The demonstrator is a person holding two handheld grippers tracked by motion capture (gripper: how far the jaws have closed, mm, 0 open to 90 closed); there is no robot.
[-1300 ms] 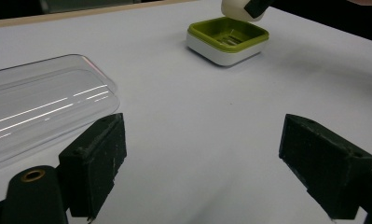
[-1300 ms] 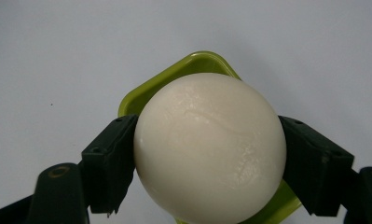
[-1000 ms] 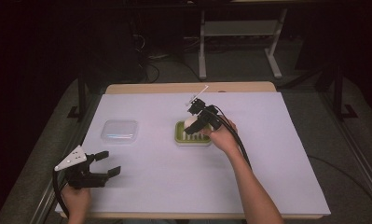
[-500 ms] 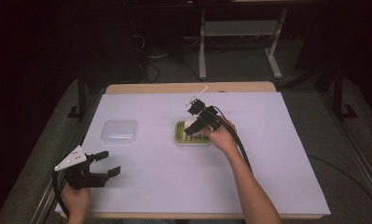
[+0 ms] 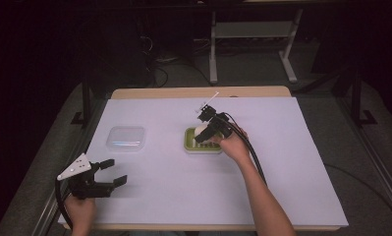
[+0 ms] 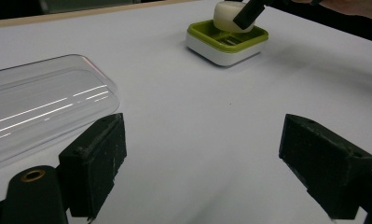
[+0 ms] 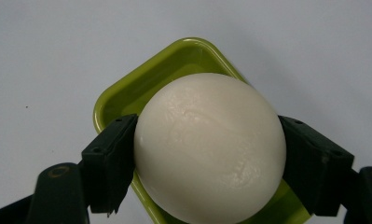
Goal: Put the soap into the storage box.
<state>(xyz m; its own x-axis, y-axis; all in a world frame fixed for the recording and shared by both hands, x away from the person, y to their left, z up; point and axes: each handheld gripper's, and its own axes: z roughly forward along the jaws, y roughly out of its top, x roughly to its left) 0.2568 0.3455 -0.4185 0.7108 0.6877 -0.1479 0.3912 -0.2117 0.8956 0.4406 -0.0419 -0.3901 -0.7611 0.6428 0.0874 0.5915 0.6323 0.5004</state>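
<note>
The bench (image 5: 134, 93) has a pale wooden top, bare along its far edge, and a white sheet (image 5: 292, 162) covers nearly all the rest. On the sheet lie a clear plastic lid (image 5: 126, 138) toward the left and a green soap dish (image 5: 191, 145) with a white base near the middle, well apart from each other.

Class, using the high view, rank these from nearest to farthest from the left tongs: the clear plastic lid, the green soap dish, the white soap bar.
From the left tongs:
1. Clear plastic lid, just ahead of them, on the table's left.
2. Green soap dish, mid-table, to their right.
3. White soap bar, at the dish, gripped by the right tongs; nearly level with the dish, marginally farther.
</note>
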